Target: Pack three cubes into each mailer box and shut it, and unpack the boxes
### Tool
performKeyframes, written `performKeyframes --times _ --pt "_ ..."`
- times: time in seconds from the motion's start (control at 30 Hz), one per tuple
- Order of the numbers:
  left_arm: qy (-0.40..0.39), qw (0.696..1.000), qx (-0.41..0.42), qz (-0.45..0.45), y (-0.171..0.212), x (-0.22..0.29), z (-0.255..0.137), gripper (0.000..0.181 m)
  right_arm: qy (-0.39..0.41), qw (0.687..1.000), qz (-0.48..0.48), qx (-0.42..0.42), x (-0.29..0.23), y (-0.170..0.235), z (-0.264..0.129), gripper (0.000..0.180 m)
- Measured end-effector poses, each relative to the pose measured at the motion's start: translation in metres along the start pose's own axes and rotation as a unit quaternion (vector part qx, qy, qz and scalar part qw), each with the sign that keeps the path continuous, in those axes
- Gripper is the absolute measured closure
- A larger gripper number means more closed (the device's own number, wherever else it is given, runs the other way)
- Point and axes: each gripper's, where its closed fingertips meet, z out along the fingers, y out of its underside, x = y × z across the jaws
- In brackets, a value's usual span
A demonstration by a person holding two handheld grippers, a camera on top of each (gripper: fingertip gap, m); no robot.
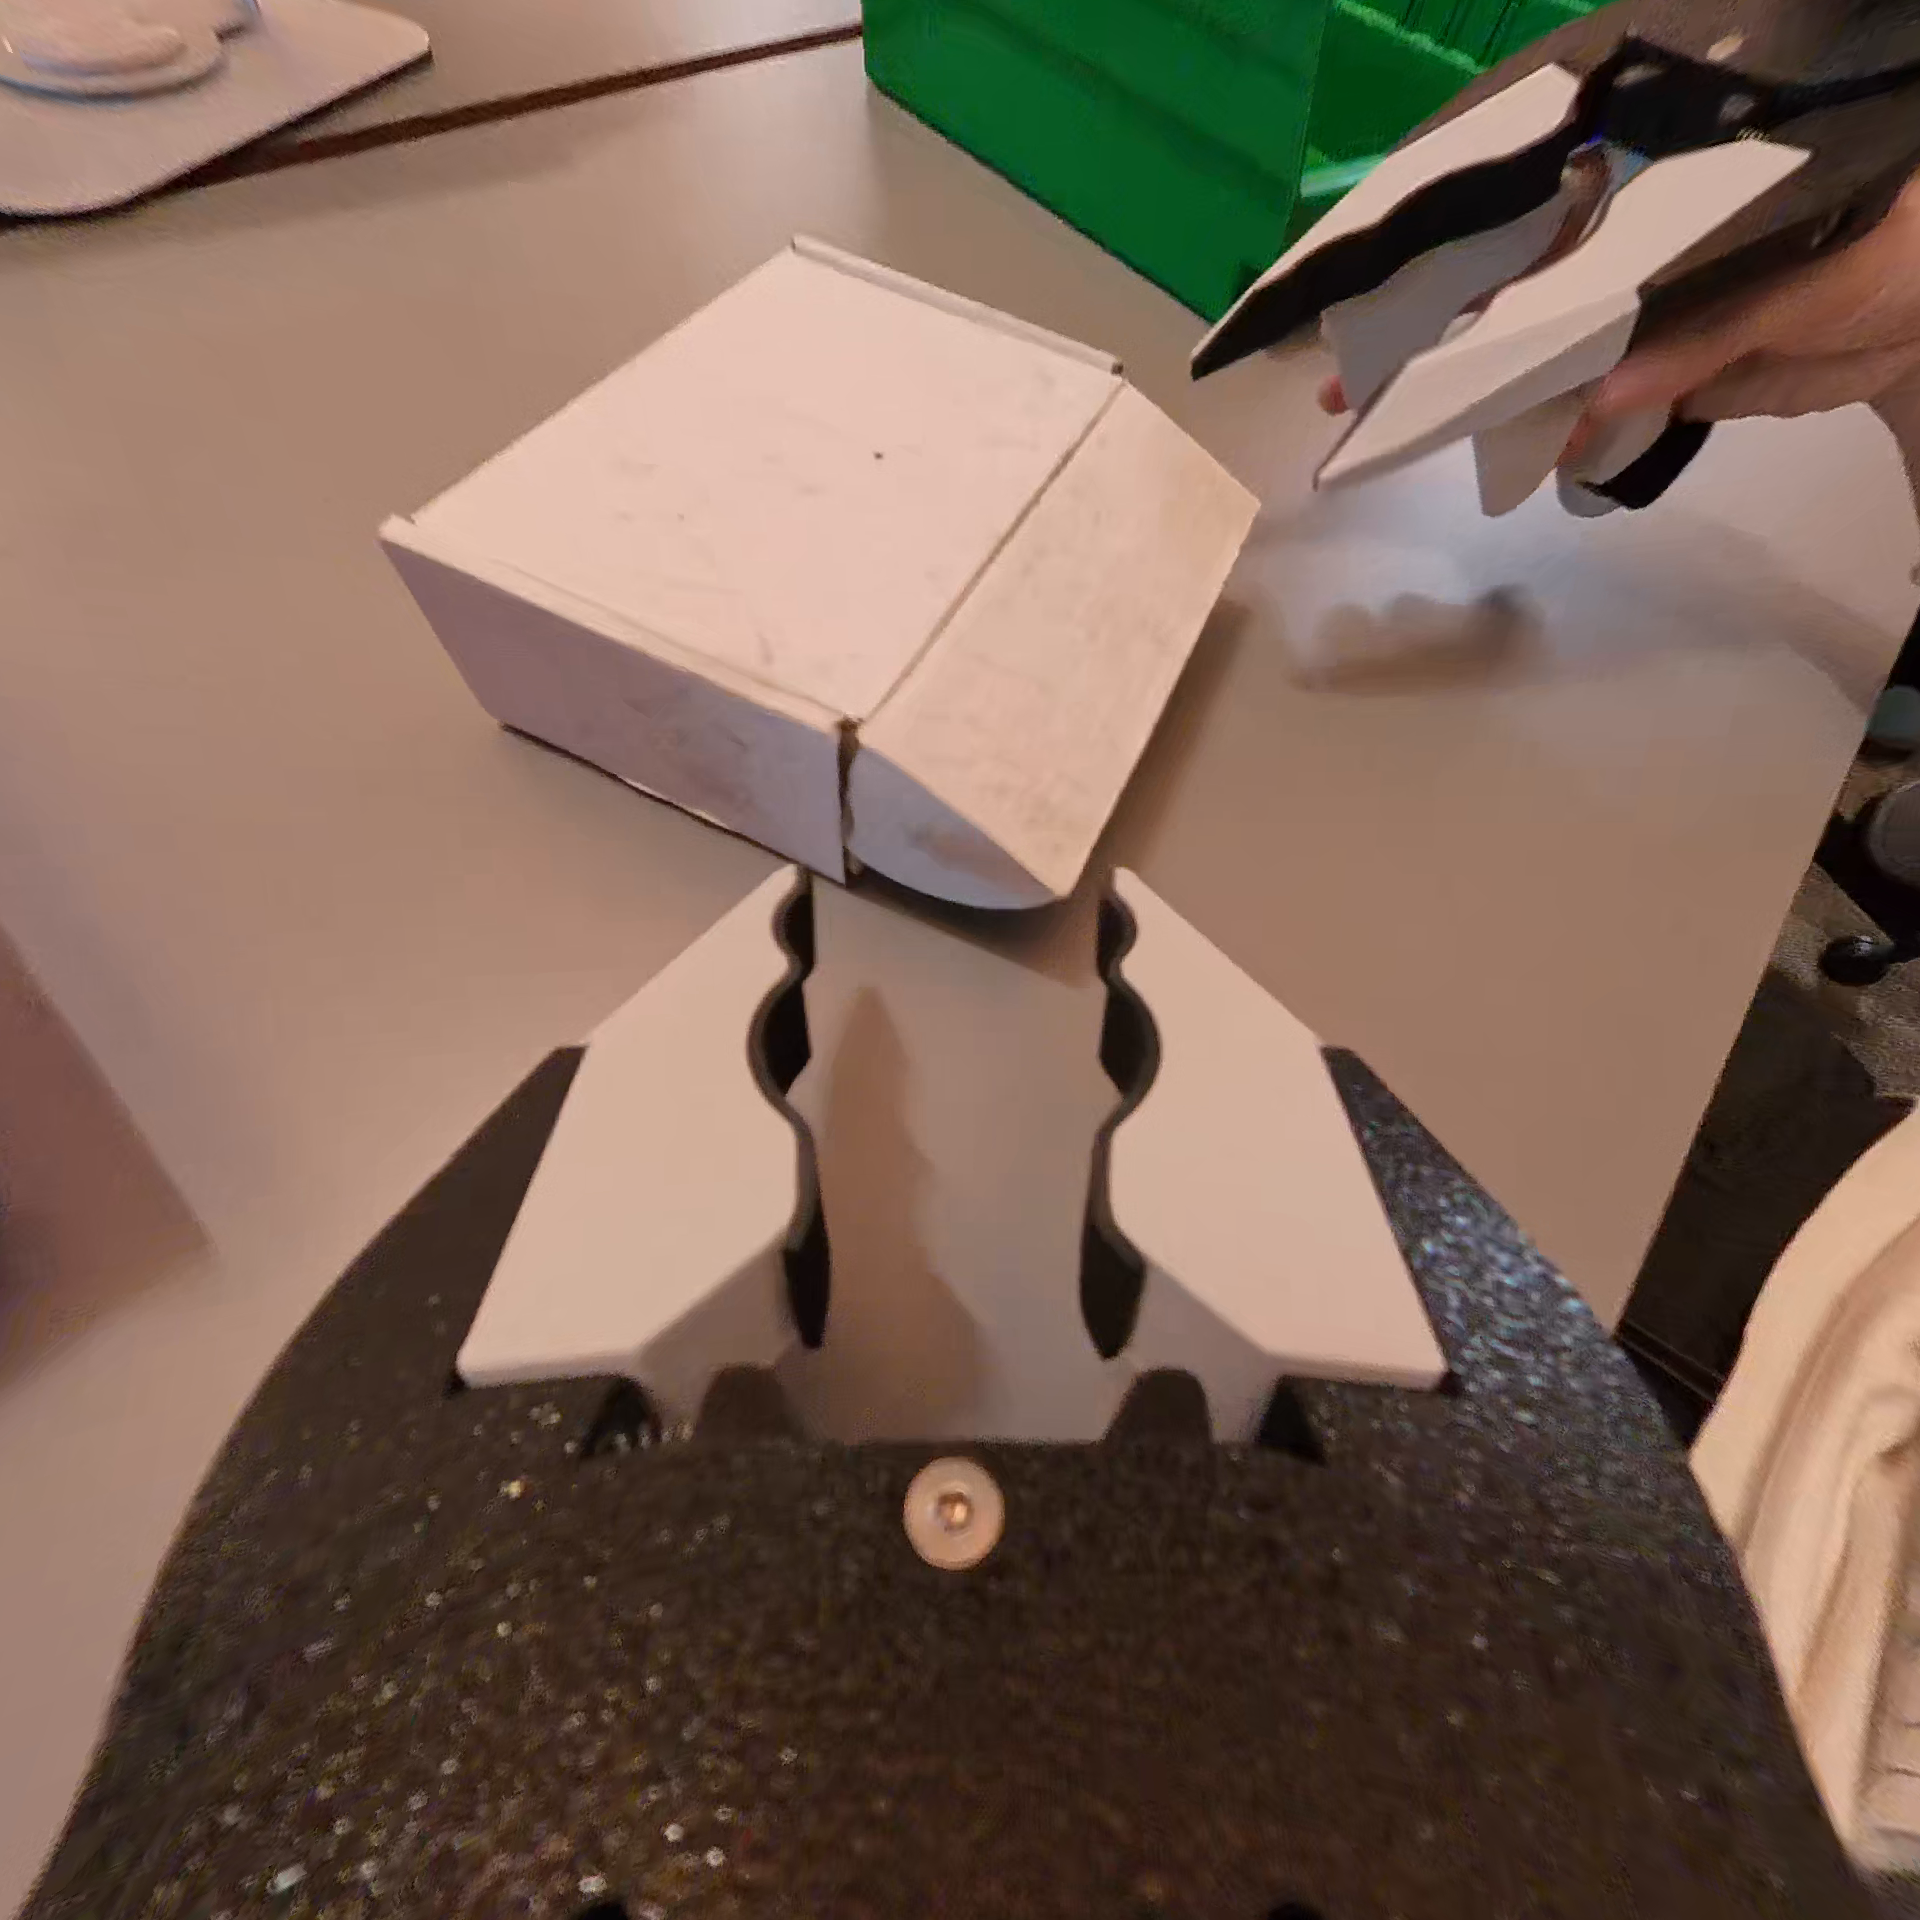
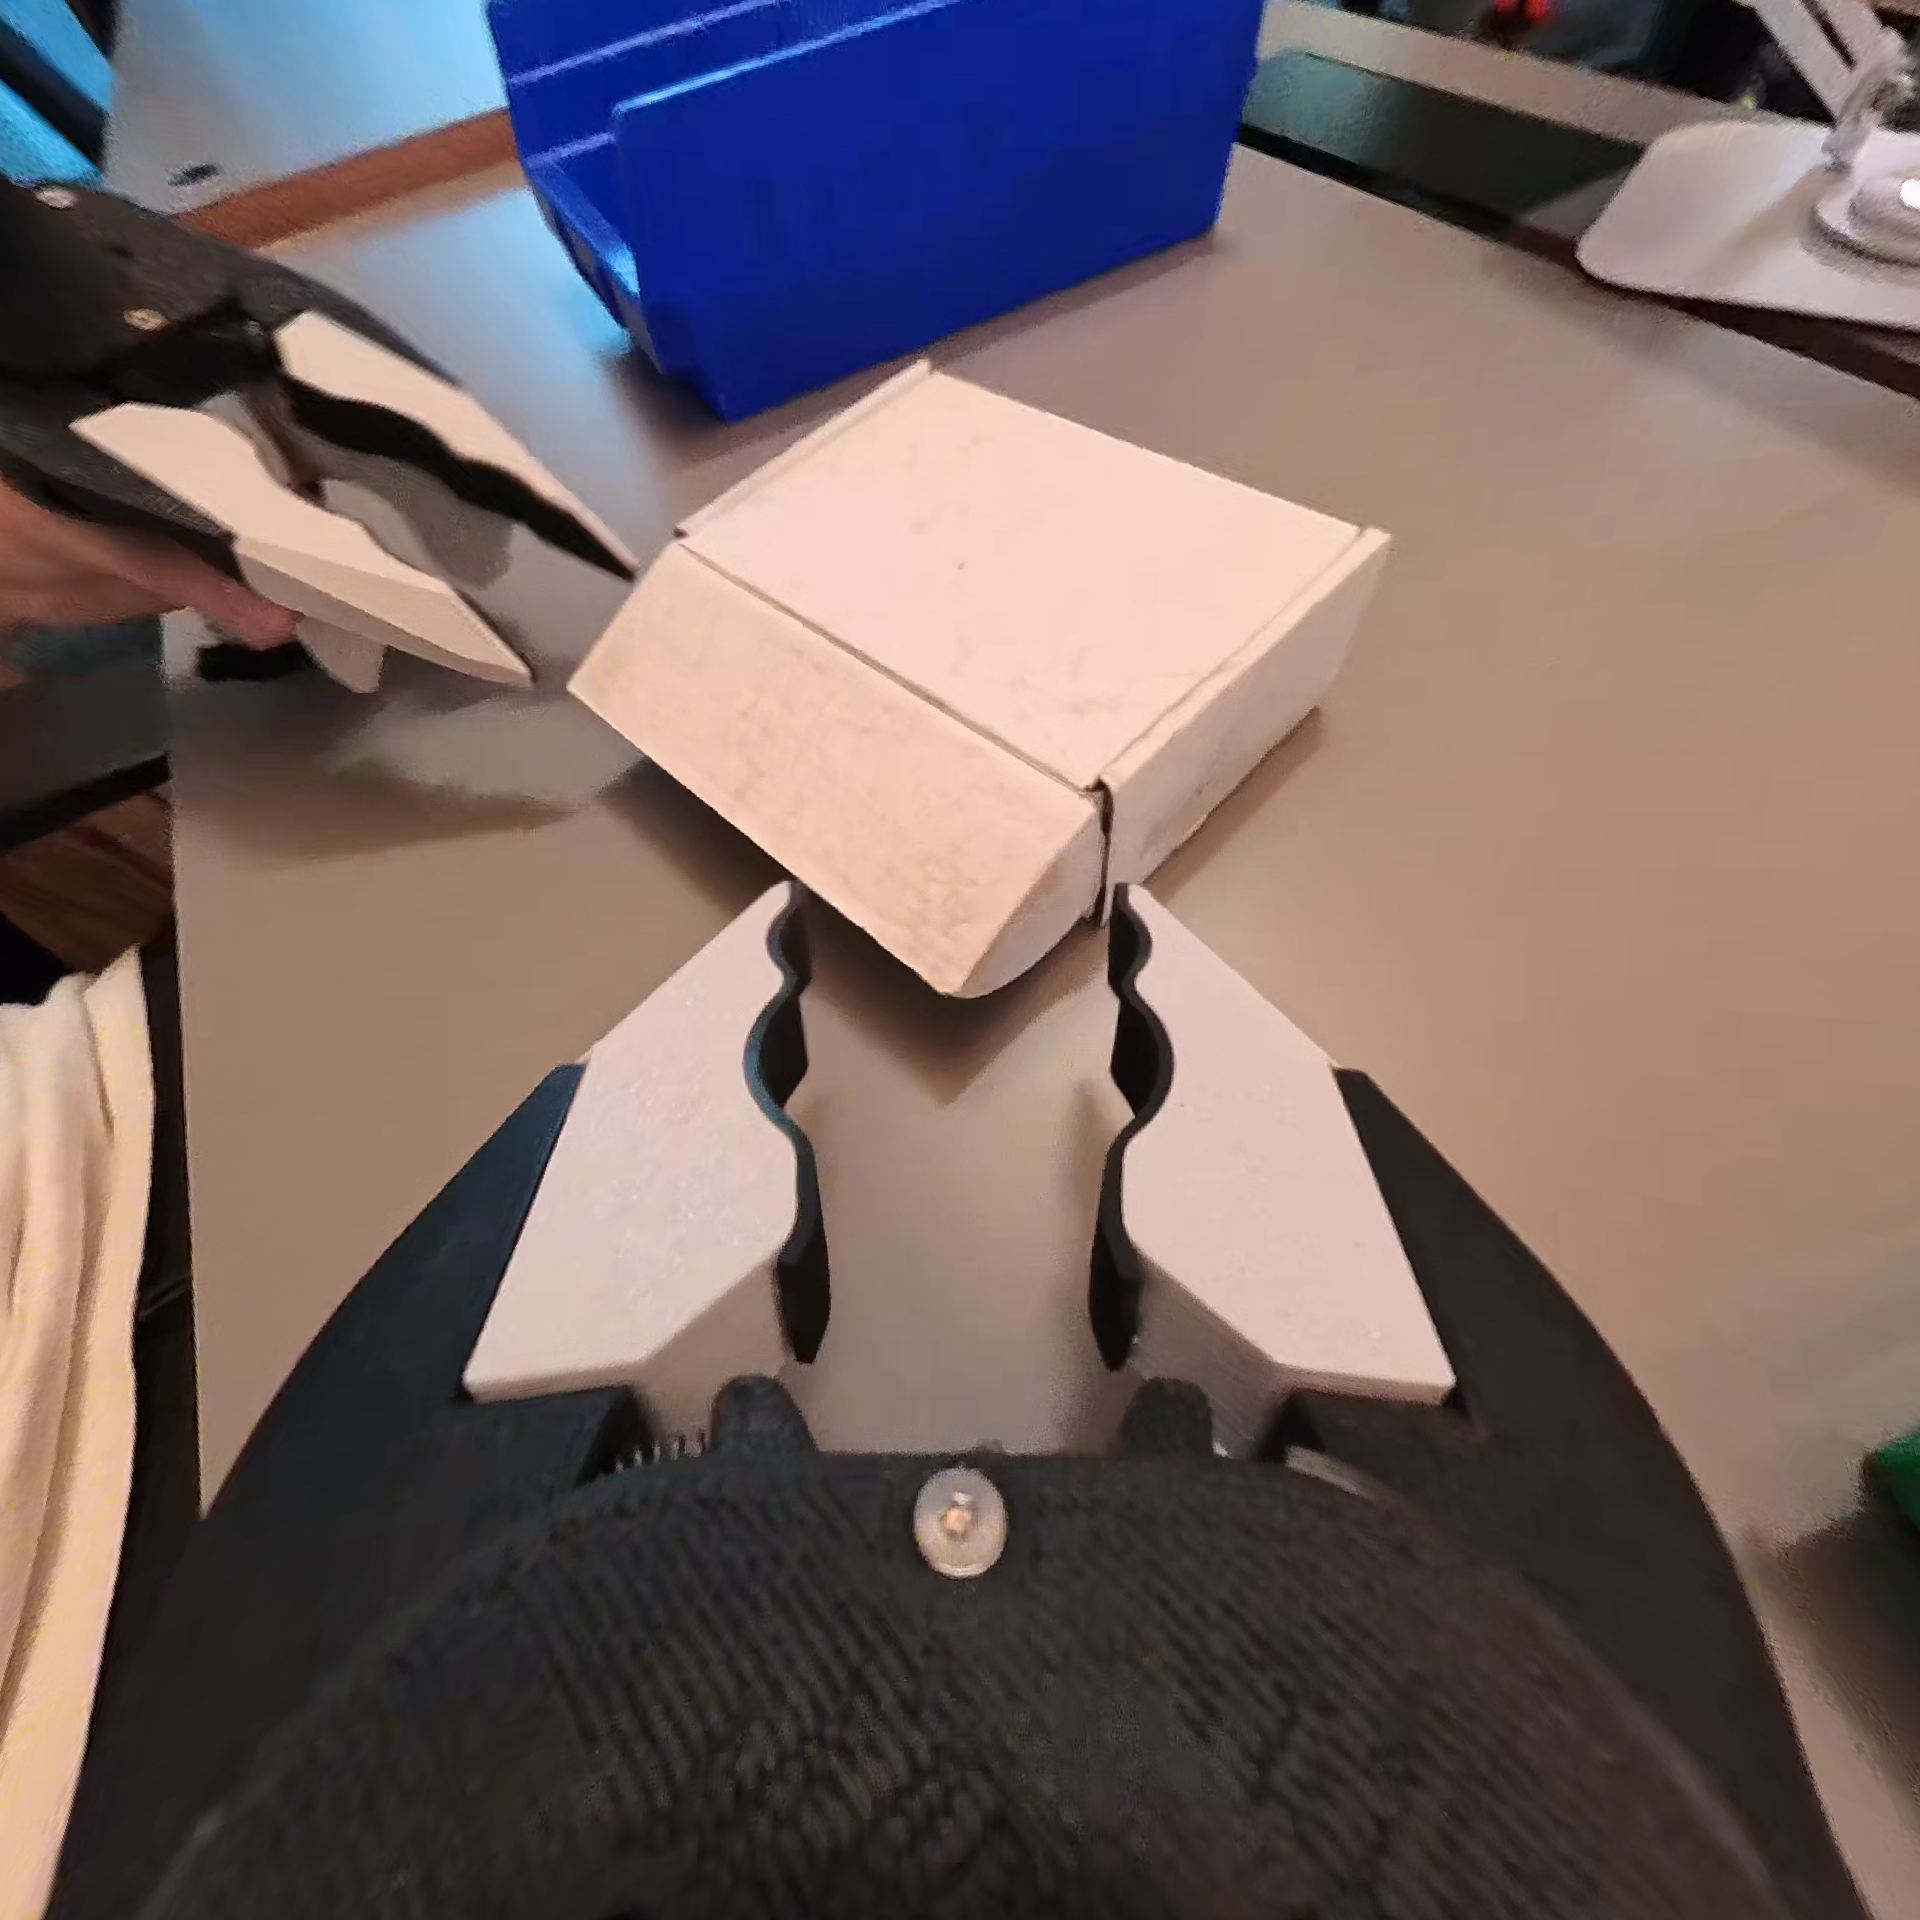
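A white mailer box (image 1: 769, 520) lies on the grey table, also seen in the right wrist view (image 2: 1018, 582). Its lid is down and its front flap (image 1: 1060, 665) (image 2: 831, 769) sticks out at a slant, untucked. My left gripper (image 1: 956, 894) is open and empty, its fingertips just short of the flap's near corner. My right gripper (image 2: 956, 904) is open and empty, just short of the flap's other corner. Each gripper also shows in the other's view, open and above the table beside the box: the right (image 1: 1257, 426), the left (image 2: 582, 623). No cubes are in view.
A green bin (image 1: 1091, 125) stands behind the box on one side, a blue bin (image 2: 883, 177) on the other. A pale mat (image 2: 1745, 229) (image 1: 156, 104) lies at the far corner. The table edge (image 1: 1766, 935) runs close to the flap side, with a chair base beyond.
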Motion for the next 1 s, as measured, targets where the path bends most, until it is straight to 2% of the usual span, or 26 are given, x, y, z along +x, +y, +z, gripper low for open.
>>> performKeyframes --times 0.03,0.17,0.37,0.47,0.57,0.63,0.77,0.8,0.83,1.0 --pt "0.0 1.0 0.007 0.002 -0.003 -0.003 0.001 0.122 -0.015 1.0 -0.01 0.002 -0.001 0.0 0.001 0.119" --pt "0.029 1.0 0.01 0.006 -0.013 -0.009 0.011 0.111 -0.04 0.999 -0.016 0.006 0.005 -0.002 0.01 0.101" --pt "0.068 0.997 -0.012 0.044 -0.012 -0.019 0.026 0.107 -0.069 0.997 -0.008 0.017 0.018 -0.003 0.019 0.096" --pt "0.082 0.995 -0.01 0.057 -0.014 -0.02 0.03 0.107 -0.083 0.996 0.015 0.015 0.021 -0.004 0.021 0.102" --pt "0.092 0.994 -0.013 0.052 -0.016 -0.022 0.033 0.109 -0.123 0.991 0.041 -0.036 0.016 0.008 0.029 0.122" --pt "0.089 0.994 -0.017 0.058 -0.015 -0.024 0.035 0.111 -0.127 0.988 0.053 -0.068 0.016 0.016 0.036 0.118" --pt "0.086 0.994 -0.018 0.058 -0.016 -0.03 0.037 0.113 -0.112 0.991 0.03 -0.068 0.018 0.015 0.039 0.122" --pt "0.073 0.995 -0.019 0.06 -0.016 -0.033 0.038 0.122 -0.108 0.991 0.024 -0.07 0.019 0.015 0.04 0.122" --pt "0.064 0.996 -0.021 0.065 -0.016 -0.037 0.039 0.124 -0.097 0.992 0.015 -0.076 0.021 0.017 0.041 0.13" --pt "0.038 0.995 -0.026 0.091 -0.016 -0.045 0.043 0.13 -0.062 0.995 -0.019 -0.082 0.025 0.019 0.044 0.139"
